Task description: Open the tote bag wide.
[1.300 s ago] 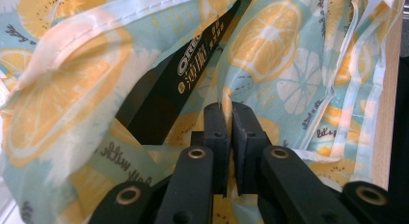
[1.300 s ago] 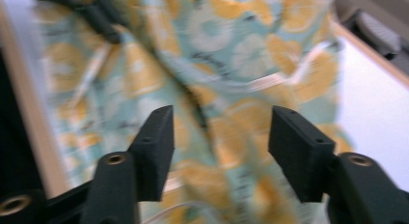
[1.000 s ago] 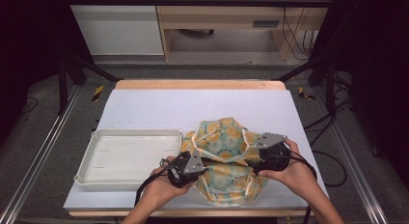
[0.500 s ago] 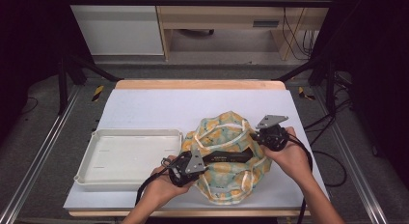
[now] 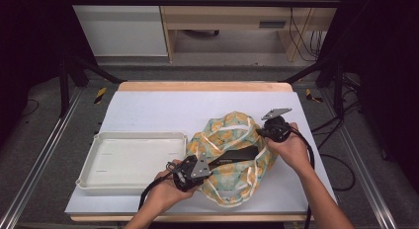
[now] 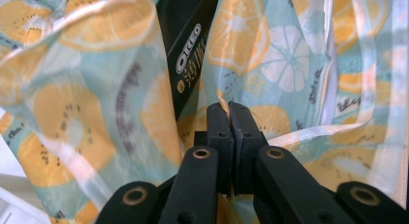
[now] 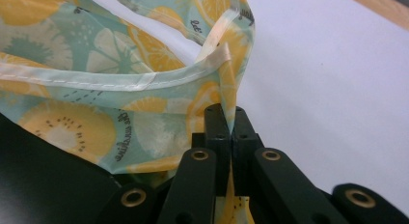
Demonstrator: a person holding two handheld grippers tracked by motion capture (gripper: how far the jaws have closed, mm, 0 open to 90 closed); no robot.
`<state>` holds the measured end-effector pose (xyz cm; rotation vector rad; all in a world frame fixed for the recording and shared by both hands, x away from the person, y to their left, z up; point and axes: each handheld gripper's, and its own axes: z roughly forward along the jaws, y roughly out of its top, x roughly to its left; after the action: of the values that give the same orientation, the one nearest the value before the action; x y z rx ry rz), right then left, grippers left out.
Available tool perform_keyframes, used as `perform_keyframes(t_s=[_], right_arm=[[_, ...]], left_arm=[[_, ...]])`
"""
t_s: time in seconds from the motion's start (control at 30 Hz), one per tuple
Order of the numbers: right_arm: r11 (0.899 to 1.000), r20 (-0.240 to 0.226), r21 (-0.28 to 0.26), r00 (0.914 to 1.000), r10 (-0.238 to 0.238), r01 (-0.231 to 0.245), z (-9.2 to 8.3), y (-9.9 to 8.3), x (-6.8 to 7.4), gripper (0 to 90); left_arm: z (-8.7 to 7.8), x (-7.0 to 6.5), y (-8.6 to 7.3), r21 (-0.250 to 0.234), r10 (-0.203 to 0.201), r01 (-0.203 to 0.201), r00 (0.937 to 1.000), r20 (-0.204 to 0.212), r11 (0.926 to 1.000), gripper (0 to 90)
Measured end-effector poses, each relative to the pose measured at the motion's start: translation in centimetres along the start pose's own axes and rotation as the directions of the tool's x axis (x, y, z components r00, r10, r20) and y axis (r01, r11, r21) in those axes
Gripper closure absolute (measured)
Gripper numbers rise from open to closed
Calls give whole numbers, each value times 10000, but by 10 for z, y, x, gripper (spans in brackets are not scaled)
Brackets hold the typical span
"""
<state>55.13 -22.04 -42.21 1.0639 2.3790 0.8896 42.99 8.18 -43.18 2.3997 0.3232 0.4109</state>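
1. Pinching the fruit-print bag (image 5: 232,160) on the table (image 5: 163,110), my left tongs (image 6: 229,110) are clamped on its fabric.
2. My right tongs (image 7: 230,115) grip its rim.
3. A black box (image 5: 237,155) lies inside, beside the white tray (image 5: 131,160).

A white-topped table (image 5: 163,108) carries a pale empty tray (image 5: 129,161) beside a fruit-print bag (image 5: 232,162).

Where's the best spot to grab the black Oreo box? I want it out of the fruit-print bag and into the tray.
Probably the black Oreo box's exposed upper end, coming from above through the bag mouth. Both grippers hold the rim apart, leaving that long narrow box uncovered there; its lower end sits under fabric.
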Motion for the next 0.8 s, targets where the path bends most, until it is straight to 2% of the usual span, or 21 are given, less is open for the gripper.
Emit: perform_keyframes(t_s=[0.4,0.8], right_arm=[[9962,-270,748,9985,468,-447,26,-11,-10,900],[9949,-242,892,9984,503,-479,27,-16,-12,900]], left_arm=[[4,-2,-3,244,-33,30,9999,118,9997,889],[4,-3,-7,432,-55,46,9998,211,9991,893]])
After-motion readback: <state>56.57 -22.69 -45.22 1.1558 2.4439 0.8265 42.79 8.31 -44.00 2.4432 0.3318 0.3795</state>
